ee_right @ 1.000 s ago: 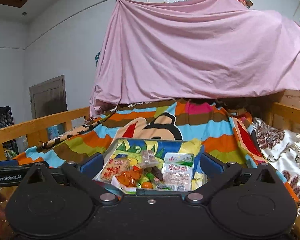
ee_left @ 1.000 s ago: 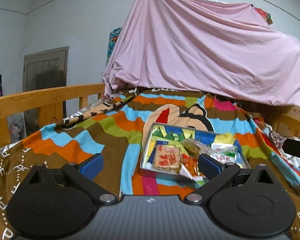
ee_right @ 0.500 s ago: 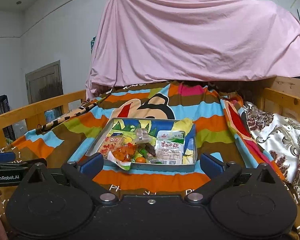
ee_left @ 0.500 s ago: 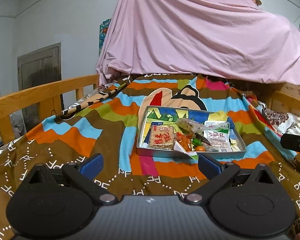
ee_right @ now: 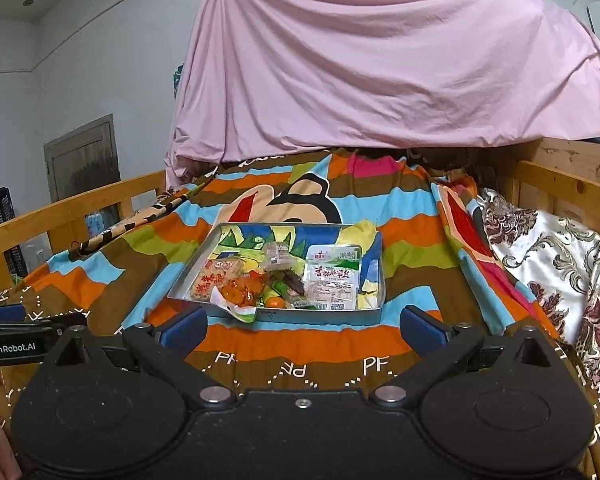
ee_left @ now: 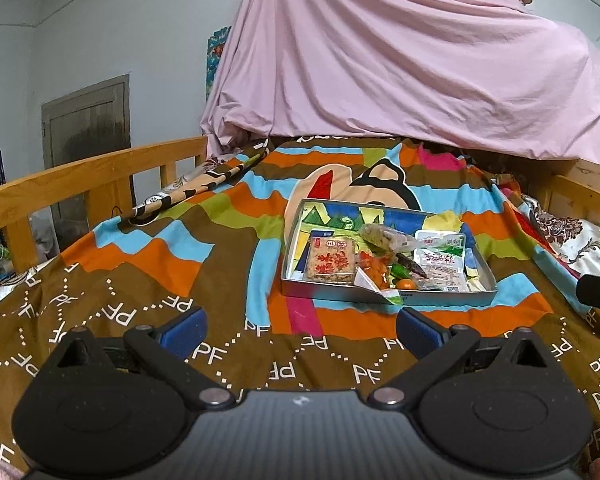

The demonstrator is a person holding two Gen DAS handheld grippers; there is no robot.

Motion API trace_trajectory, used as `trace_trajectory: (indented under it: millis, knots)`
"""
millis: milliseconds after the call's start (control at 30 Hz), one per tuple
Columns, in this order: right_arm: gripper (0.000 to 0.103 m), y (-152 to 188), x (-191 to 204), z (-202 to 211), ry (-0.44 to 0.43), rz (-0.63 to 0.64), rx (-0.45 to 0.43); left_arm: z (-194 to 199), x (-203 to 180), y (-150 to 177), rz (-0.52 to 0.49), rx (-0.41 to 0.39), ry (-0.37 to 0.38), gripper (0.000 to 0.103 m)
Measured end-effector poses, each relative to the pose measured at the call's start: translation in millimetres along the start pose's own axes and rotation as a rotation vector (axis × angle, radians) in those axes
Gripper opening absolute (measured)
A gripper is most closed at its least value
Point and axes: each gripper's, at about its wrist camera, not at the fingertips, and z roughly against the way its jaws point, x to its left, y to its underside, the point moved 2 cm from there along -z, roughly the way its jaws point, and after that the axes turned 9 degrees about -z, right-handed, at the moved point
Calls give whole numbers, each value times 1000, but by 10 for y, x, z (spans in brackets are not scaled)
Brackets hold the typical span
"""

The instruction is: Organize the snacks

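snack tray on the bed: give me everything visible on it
The tray is a shallow rectangular metal-looking tin with a cartoon print inside. It lies flat on the striped blanket, holding a biscuit pack at left, orange candies in the middle and a white sealed pack at right. A wrapper overhangs its near rim. Neither gripper touches it.

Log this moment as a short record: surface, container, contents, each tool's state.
surface: striped blanket on a wooden-railed bed
container: metal tray, resting on the blanket
contents: cracker pack at left, white packet at right, orange candies and small wrapped snacks between
left tool: open, empty, short of the tray
right tool: open, empty, short of the tray
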Motion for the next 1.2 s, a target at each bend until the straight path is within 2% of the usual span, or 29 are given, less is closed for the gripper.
trace_trajectory:
  millis: [633,1200]
  knots:
    - [102,115,49,-136,13,23,83,9,-49,15,-41,19,10,103]
    - [102,131,39,-167,18,12,95,-1,-54,14,-52,23,13,103]
